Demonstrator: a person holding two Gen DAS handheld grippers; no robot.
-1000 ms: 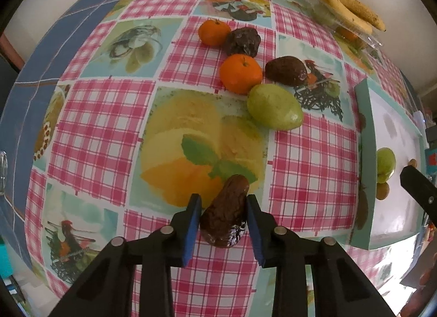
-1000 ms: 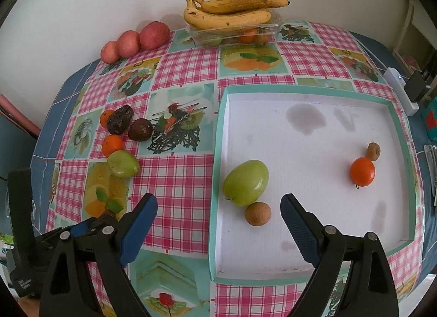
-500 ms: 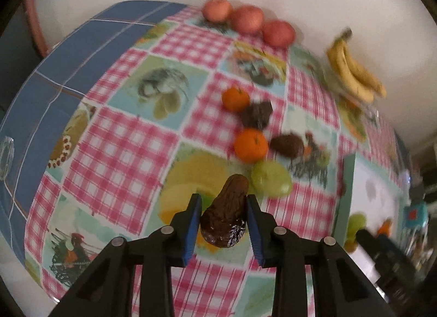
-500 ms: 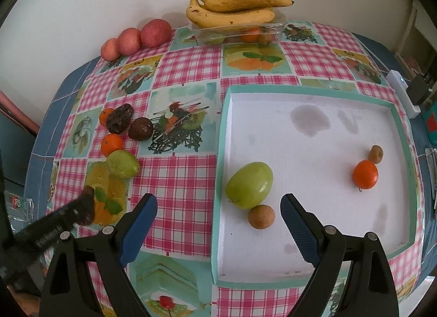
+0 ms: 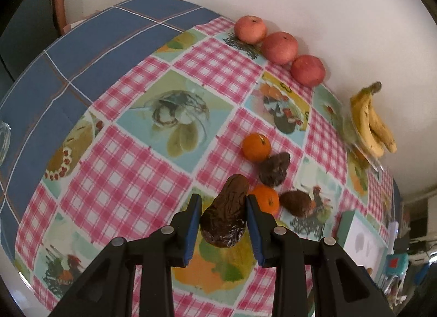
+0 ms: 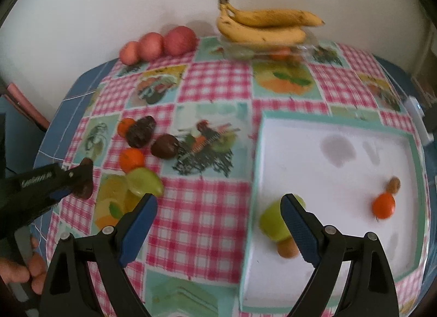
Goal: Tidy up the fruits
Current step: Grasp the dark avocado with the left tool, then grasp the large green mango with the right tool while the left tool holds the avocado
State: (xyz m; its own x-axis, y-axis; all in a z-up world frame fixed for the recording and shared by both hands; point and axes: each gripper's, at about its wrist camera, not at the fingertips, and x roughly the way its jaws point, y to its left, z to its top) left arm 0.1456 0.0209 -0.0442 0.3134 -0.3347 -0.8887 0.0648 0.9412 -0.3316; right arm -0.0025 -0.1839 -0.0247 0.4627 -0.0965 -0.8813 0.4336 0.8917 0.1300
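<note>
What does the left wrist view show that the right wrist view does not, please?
Only the left wrist view shows the whole wrinkled dark brown fruit gripped in the left gripper jaws. Only the right wrist view shows the white tray's contents: a green mango and an orange tangerine. Both show the three red apples and the yellow banana bunch.

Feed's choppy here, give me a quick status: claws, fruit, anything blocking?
Left claw shut on dark wrinkled fruit, lifted off the table. Right claw open, empty, over the tray edge. Nothing blocking.
</note>
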